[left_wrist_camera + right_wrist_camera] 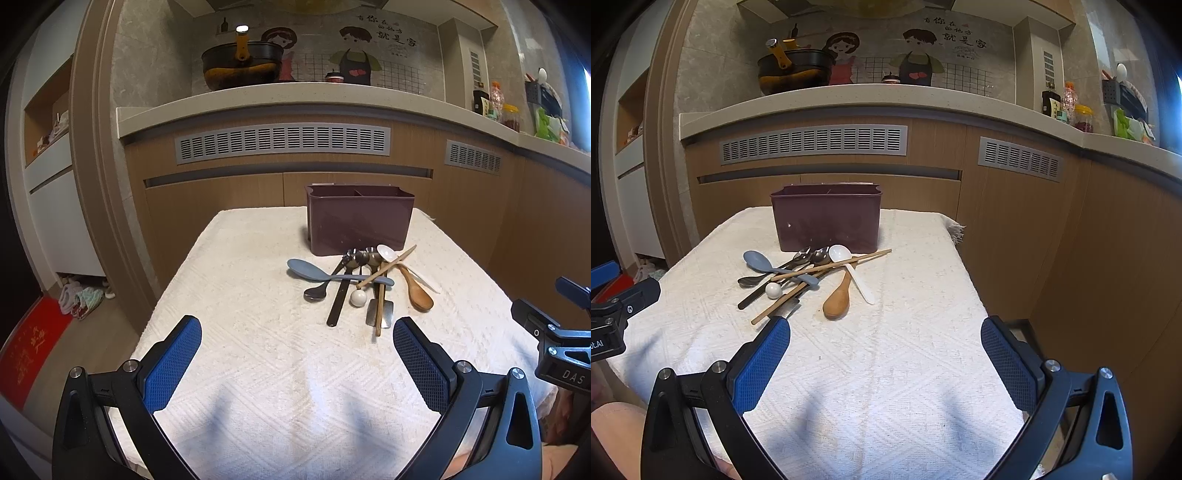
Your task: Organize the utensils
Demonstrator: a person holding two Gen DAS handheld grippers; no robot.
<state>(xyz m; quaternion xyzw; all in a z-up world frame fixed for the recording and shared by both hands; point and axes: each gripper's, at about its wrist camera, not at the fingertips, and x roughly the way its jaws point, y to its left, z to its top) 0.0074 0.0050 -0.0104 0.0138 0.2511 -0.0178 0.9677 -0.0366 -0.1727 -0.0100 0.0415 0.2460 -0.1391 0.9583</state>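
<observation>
Both grippers spread wide, nothing between jaws: left gripper [297, 328] and right gripper [885, 328] hover over the near part of the white towel [258, 369], touching no utensil. Utensil pile sits far-center on towel, just in front of the maroon holder [360, 218] (2 compartments visible from left cam). Count: 1 blue-grey spoon [306, 268], 1 wooden spoon [839, 299], 1 white spoon [849, 269], 2 chopsticks [831, 264] crossing the pile, 1 small white ball-ended piece [358, 297], 1 dark flat handle [338, 302], 1 dark spoon [316, 292]. Metal utensils [360, 256] bunched near holder, approx 2-3, can't tell exact no. Right gripper's left pad [762, 363] is near the chopstick ends, not touching.
</observation>
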